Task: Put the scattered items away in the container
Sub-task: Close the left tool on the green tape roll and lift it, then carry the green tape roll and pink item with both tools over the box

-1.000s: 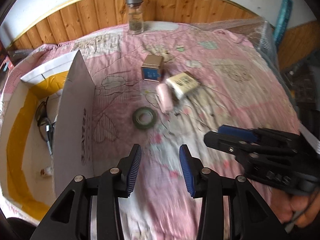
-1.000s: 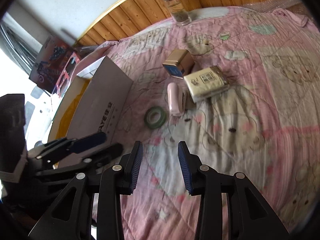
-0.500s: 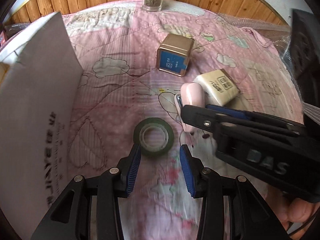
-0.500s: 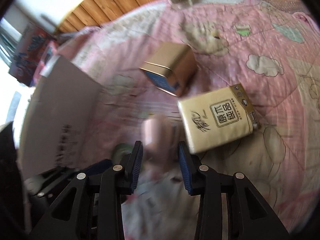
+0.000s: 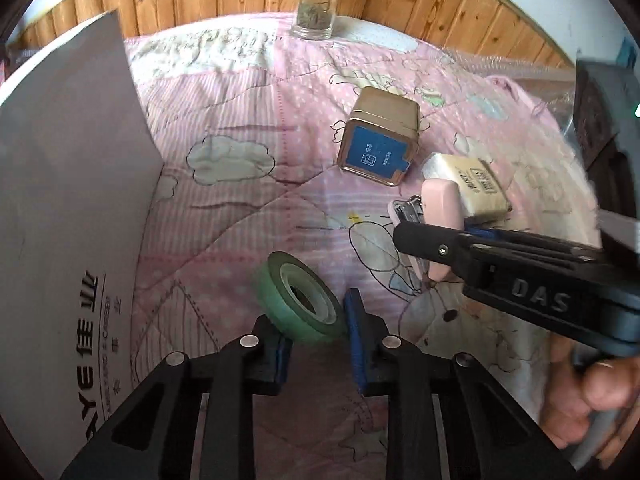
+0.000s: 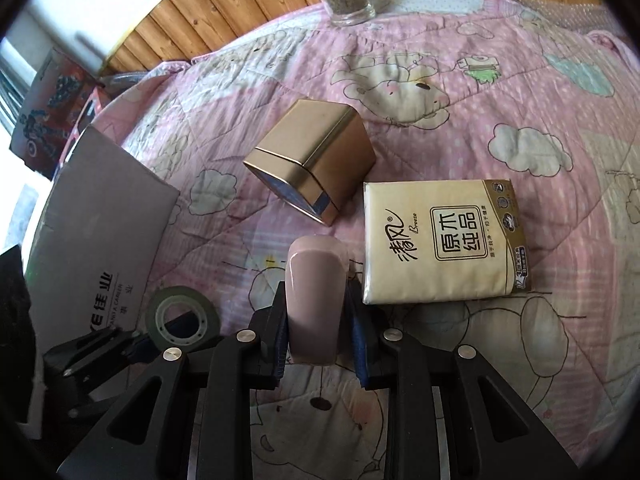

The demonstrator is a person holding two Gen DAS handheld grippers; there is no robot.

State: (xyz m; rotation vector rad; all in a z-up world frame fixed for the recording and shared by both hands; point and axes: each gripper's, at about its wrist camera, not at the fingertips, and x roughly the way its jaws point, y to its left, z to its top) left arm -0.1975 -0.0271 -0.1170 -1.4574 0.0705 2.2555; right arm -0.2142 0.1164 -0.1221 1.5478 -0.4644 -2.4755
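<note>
A: How is the green tape roll held?
B: Tilted, it is clamped by the left gripper above the quilt.
A: And the pink stapler?
B: It is gripped by the right gripper, beside the tissue pack.

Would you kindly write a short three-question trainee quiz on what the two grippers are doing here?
1. True or false: the left gripper has the tape roll tilted up between its fingers.
2. What does the right gripper close on? A) tin B) tissue pack C) stapler
3. Fill in: right of the stapler lies the ____.

Key:
1. True.
2. C; the tin lies apart, untouched.
3. Tissue pack.
</note>
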